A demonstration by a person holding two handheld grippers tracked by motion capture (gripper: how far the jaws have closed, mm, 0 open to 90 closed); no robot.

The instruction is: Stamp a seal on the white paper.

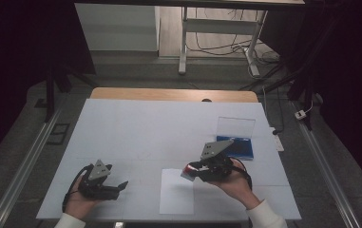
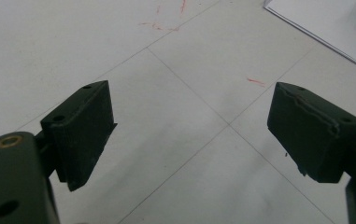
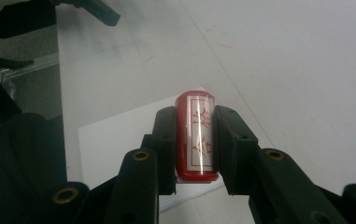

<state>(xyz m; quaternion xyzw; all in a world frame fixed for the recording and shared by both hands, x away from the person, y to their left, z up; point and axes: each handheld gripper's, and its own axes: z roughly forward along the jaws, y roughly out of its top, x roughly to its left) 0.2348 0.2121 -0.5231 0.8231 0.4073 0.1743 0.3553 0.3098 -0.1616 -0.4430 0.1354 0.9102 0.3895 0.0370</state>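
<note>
Stamp (image 3: 195, 135) clamped in right gripper (image 3: 194, 140) above paper sheet (image 1: 176, 192); tilted landing risks smudged print. Left gripper (image 2: 189, 135) gapes wide, empty.

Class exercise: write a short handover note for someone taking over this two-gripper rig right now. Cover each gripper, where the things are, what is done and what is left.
Right gripper: shut on the red stamp, carried above the white paper sheet.
Left gripper: open, holding nothing, low over the white table cover, left of the sheet.
Blue case: open, lid up, behind the right hand on the table.
Done: stamp picked up.
Left, probably: press the stamp onto the sheet, then return it, likely to the case. No print visible on the sheet yet.
</note>
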